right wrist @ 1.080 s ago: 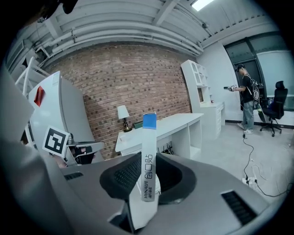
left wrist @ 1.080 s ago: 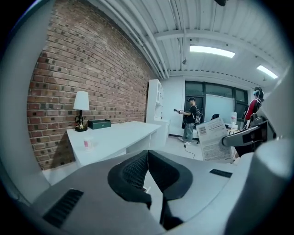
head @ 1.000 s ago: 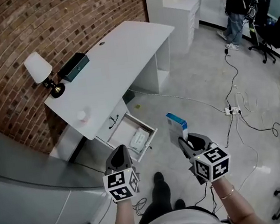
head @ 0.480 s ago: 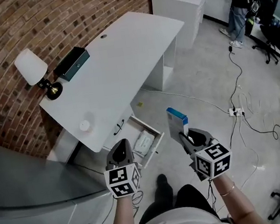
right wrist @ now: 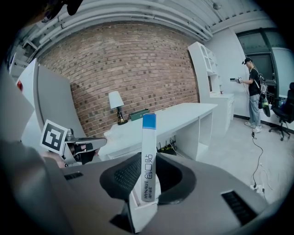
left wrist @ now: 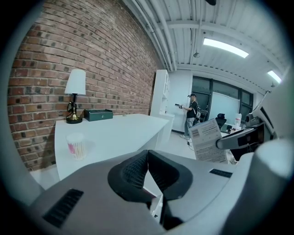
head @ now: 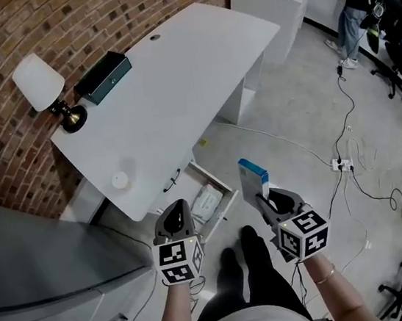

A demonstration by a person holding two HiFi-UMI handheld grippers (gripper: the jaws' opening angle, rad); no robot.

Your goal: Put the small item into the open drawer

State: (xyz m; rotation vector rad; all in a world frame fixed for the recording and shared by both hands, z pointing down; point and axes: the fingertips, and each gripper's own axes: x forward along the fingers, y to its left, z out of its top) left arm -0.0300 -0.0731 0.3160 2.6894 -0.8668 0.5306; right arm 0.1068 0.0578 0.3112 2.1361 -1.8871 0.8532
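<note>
Tongs, qty 2. Left tongs (head: 174,213): jaws fully together, nothing held. Right tongs (head: 266,200): part-open, clamped on 1 slim white box (head: 252,181) w/ blue top, upright, above the floor just right of the drawer.

Drawers, qty 1: open drawer (head: 213,176) under the near edge of the surface (head: 189,76). Contents: 1 white packet (head: 205,203).

On the surface: 1 lamp (head: 41,86), 1 dark green case (head: 104,77), 1 small cup (head: 120,180) (cotton swabs, per left gripper view).

Floor, right: 1 power strip (head: 341,164) w/ cables. 1 person (head: 357,0) stands far right.
</note>
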